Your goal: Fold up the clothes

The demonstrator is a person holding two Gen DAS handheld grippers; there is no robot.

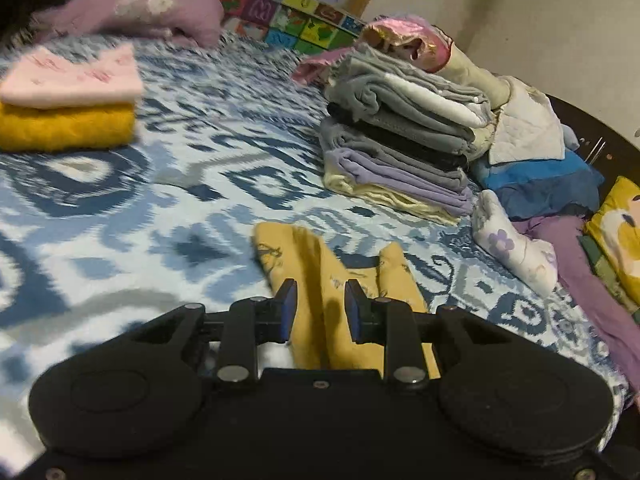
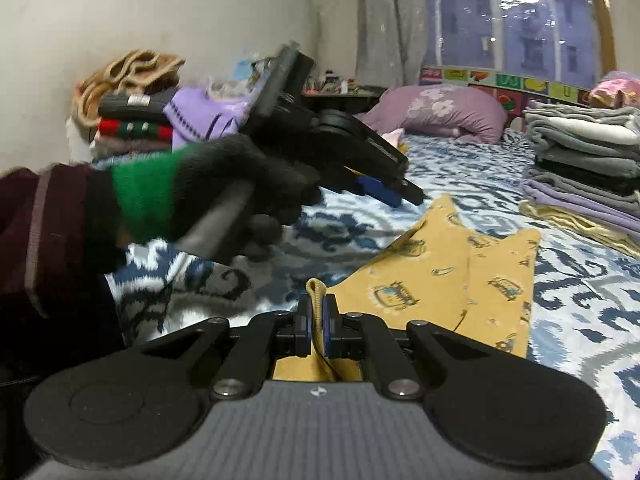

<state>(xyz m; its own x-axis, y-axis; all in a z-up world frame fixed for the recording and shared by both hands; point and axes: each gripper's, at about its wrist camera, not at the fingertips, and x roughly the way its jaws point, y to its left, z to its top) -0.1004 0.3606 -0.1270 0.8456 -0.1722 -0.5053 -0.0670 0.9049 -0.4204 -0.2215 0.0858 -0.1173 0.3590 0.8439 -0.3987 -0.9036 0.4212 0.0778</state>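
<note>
a: where's the garment right now?

b: the yellow printed garment (image 2: 460, 272) lies on the patterned bed (image 2: 580, 300), its two legs spread toward the folded stack (image 2: 584, 160). the right tongs (image 2: 318, 322) are clenched on a folded edge of it near the waist; the cloth stands up between the pads.

a: and the left tongs?

b: the left tongs (image 1: 320, 308) are released, jaws apart, hovering over the garment with yellow cloth visible between them but no pad pressing on it. a gloved hand (image 2: 240, 184) carries them.

a: so how should this step go?

b: i'd say the left tongs should settle on the opposite edge at the same height as the right grip, bite only one fold, then both lift together so the cloth hangs flat. keep tension even, or the legs will twist and the crease will run crooked.

a: any writing to read?

b: the colourful letter tiles (image 1: 304, 16) along the wall behind the bed show characters, but they're too blurred to read. the garment's print looks like small cars, no legible words.
</note>
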